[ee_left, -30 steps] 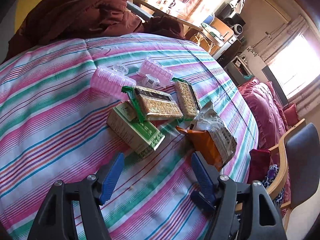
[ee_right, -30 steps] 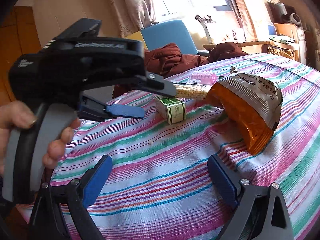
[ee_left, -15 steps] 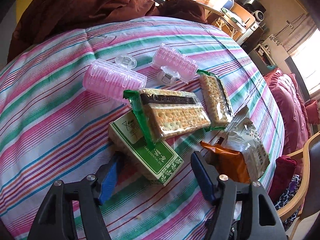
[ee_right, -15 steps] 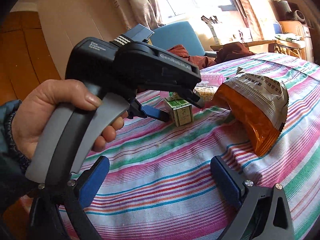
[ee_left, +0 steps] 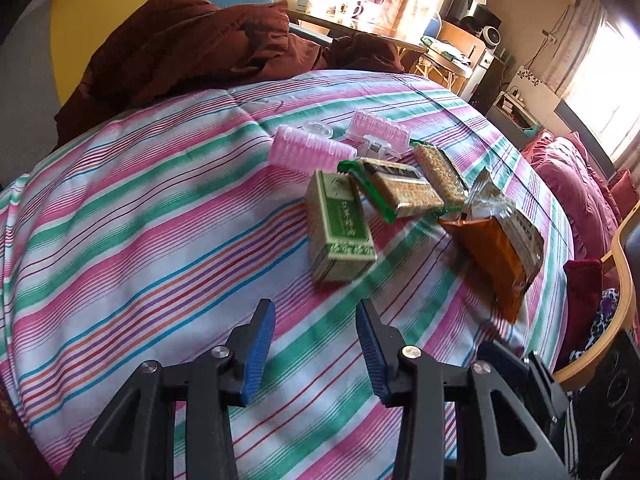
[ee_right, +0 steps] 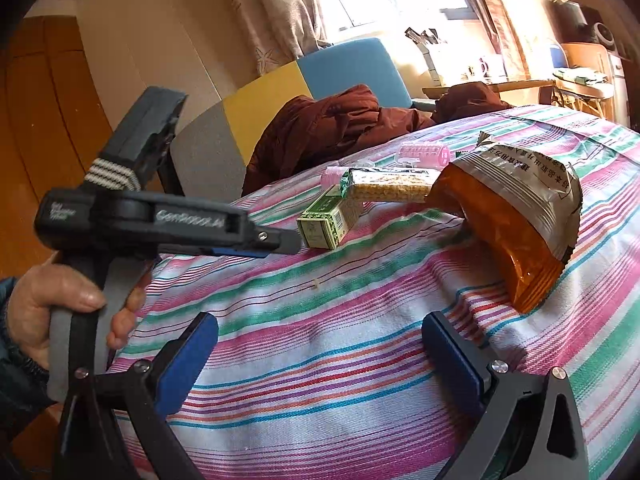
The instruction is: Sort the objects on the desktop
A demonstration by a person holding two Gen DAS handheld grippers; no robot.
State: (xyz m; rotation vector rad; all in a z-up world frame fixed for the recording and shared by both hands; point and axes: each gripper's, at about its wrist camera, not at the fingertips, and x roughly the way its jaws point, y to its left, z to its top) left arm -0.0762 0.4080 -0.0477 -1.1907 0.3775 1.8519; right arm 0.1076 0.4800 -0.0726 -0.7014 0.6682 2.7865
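Left gripper [ee_left: 316,344] parted and empty, blue pads [ee_left: 258,344] apart over the striped cloth [ee_left: 140,240], just short of the green box [ee_left: 340,228]; nothing between the jaws. Seen from the right wrist, same left gripper [ee_right: 294,242] held level in a hand [ee_right: 44,312], tip close beside the near end of the green box [ee_right: 330,220], touching or not cannot tell.

Right gripper [ee_right: 320,352] spread wide and empty, low over the cloth [ee_right: 320,320]; orange snack bag [ee_right: 516,224] just ahead of its right-side pad [ee_right: 452,360], not touching.

Green box lying flat on the cloth, long side pointing away from the left wrist camera; far end under the edge of a cracker packet [ee_left: 400,192] with green wrapper ends. Second cracker packet [ee_left: 440,178] beside the first, further right; orange snack bag [ee_left: 496,248] right of both, silver top crumpled. Two pink ribbed cases behind the crackers: one [ee_left: 308,154] lying on its side, the other [ee_left: 380,132] further back and right; small clear plastic piece [ee_left: 318,130] between them.

Dark red garment [ee_left: 188,40] heaped at the far edge of the cloth, against a chair back [ee_right: 316,80] of yellow and blue panels.
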